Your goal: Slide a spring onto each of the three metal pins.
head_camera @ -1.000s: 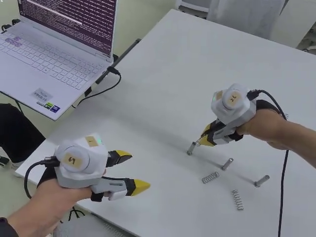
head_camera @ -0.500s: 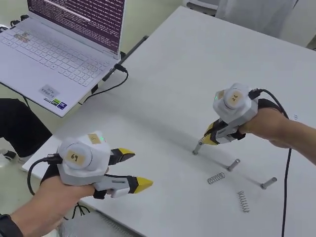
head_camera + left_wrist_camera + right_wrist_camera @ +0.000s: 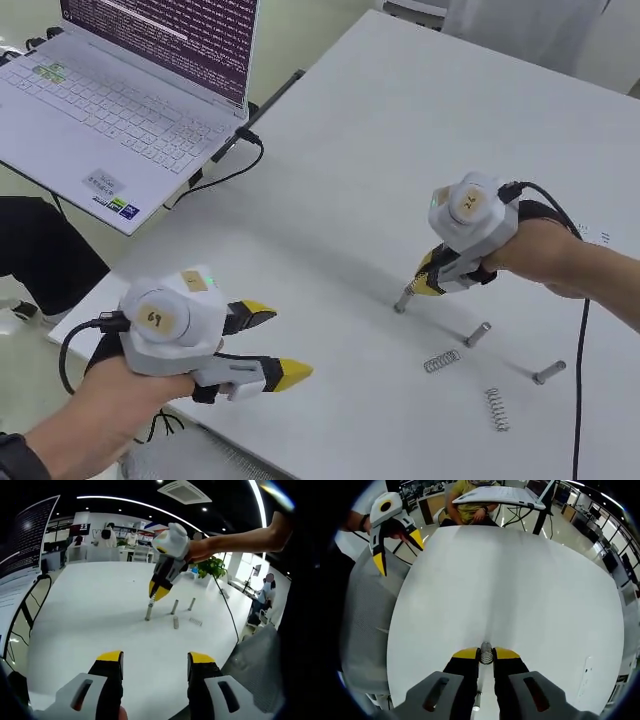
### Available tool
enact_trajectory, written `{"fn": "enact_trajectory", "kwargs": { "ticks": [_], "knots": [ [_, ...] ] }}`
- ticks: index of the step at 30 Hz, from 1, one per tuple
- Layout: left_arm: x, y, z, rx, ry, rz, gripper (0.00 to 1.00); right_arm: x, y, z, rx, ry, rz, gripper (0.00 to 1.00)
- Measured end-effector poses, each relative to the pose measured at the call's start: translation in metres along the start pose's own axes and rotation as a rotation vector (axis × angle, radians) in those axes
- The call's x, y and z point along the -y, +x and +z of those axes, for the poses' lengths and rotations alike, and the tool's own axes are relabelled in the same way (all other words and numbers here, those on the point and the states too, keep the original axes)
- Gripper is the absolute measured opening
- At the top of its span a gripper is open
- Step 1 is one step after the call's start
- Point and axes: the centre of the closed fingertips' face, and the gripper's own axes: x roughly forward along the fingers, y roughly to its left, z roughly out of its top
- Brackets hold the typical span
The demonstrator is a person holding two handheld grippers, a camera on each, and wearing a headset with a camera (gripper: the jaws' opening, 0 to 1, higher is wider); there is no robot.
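- The right gripper (image 3: 427, 282) has its fingers (image 3: 466, 654) clenched on a spring (image 3: 486, 653), whose lower end meets the top of the first pin (image 3: 403, 299).
- That pin stands slightly tilted on the white table (image 3: 380, 150).
- A second pin (image 3: 478, 334) and a third pin (image 3: 549, 372) stand bare further to the right.
- One loose spring (image 3: 441, 361) lies just beside the second pin, and another loose spring (image 3: 496, 409) lies near the third.
- The left gripper (image 3: 280, 343) hovers at the table's near edge, well apart from the pins, its fingers (image 3: 110, 659) released and holding nothing.
- An open laptop (image 3: 120, 110) sits off to the left.
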Motion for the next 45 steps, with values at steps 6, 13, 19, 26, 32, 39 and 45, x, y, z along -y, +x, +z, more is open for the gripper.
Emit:
{"fn": "enact_trajectory", "kwargs": {
  "ticks": [6,13,19,26,32,39,45],
  "knots": [
    [0.0,0.0,0.0,0.0,0.001,0.0,0.46,0.003,0.008,-0.004,-0.02,-0.018,0.003,0.08],
    [-0.002,0.001,0.001,0.0,-0.001,0.0,0.47,0.001,0.013,-0.003,-0.033,-0.019,0.012,0.08],
    [-0.001,0.001,0.0,-0.002,-0.004,0.0,0.47,-0.002,0.02,-0.005,-0.06,-0.043,0.02,0.08],
    [-0.002,0.002,0.0,-0.003,-0.005,0.0,0.47,0.003,0.029,-0.009,-0.081,-0.052,0.023,0.08],
    [-0.002,0.002,0.0,-0.002,-0.01,0.002,0.47,0.005,0.036,-0.011,-0.092,-0.048,0.026,0.09],
    [-0.003,0.001,-0.002,-0.005,-0.016,0.007,0.47,0.004,0.046,-0.017,-0.114,-0.054,0.031,0.09],
    [-0.004,-0.001,-0.003,-0.007,-0.018,0.013,0.47,0.004,0.047,-0.018,-0.117,-0.051,0.034,0.09]
  ]
}}
